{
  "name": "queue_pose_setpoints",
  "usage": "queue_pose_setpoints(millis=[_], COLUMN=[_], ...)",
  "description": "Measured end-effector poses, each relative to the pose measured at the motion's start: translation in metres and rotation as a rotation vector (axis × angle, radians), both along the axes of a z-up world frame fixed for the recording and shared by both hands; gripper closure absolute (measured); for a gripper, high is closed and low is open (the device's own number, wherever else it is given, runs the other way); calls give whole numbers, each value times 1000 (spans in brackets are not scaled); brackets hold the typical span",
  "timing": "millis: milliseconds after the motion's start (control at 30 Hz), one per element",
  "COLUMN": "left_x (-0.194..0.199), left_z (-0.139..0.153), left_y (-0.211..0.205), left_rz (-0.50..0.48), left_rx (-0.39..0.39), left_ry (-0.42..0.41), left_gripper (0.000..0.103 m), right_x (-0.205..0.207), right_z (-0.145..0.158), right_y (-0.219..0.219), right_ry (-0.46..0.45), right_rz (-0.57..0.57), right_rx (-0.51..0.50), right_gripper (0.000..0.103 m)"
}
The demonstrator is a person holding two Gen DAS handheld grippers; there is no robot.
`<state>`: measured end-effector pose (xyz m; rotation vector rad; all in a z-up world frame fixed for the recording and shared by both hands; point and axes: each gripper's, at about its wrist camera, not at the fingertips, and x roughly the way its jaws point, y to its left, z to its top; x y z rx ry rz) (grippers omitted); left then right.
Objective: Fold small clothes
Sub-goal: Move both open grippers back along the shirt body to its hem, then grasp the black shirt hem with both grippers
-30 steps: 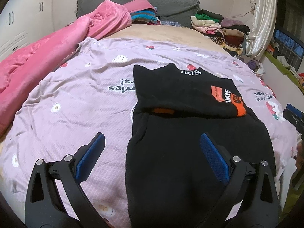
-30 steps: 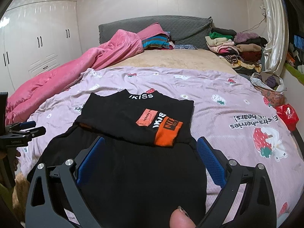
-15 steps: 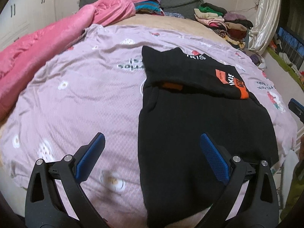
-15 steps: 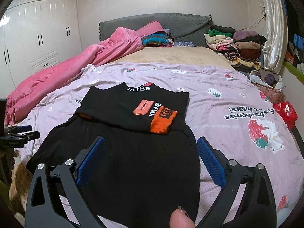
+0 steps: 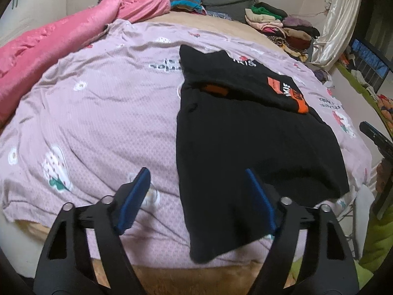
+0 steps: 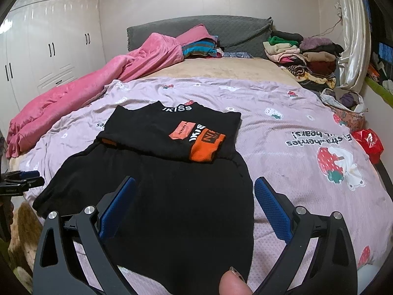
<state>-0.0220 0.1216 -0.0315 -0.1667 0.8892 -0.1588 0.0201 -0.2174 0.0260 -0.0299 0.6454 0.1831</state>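
Soft, light black knit garment with orange patches (image 5: 245, 132), top part folded over, spread flat near the bed's foot edge. Best pinched at hem corners. Left gripper (image 5: 196, 196) fingers closing, hem corner between them; right gripper (image 6: 194, 209) fingers open above the hem.

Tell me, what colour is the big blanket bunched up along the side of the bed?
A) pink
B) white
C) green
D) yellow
A: the bunched-up blanket along the bed's edge, beside the lilac sheet, is plainly pink in both views.
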Motion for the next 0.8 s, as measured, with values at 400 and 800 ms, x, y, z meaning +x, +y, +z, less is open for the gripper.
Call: queue_pose_setpoints(millis=[400, 800], left_x=[-9, -4], left_z=[-27, -40], left_y=[-15, -14], left_rz=[-61, -32], left_rx=[-56, -52], left_ry=[93, 131], left_gripper=[52, 52], right_x=[-13, -34], right_z=[-14, -52], right_y=[-13, -35], right_ry=[43, 182], right_rz=[-18, -15], right_rx=[-14, -4], right_gripper=[7, 7])
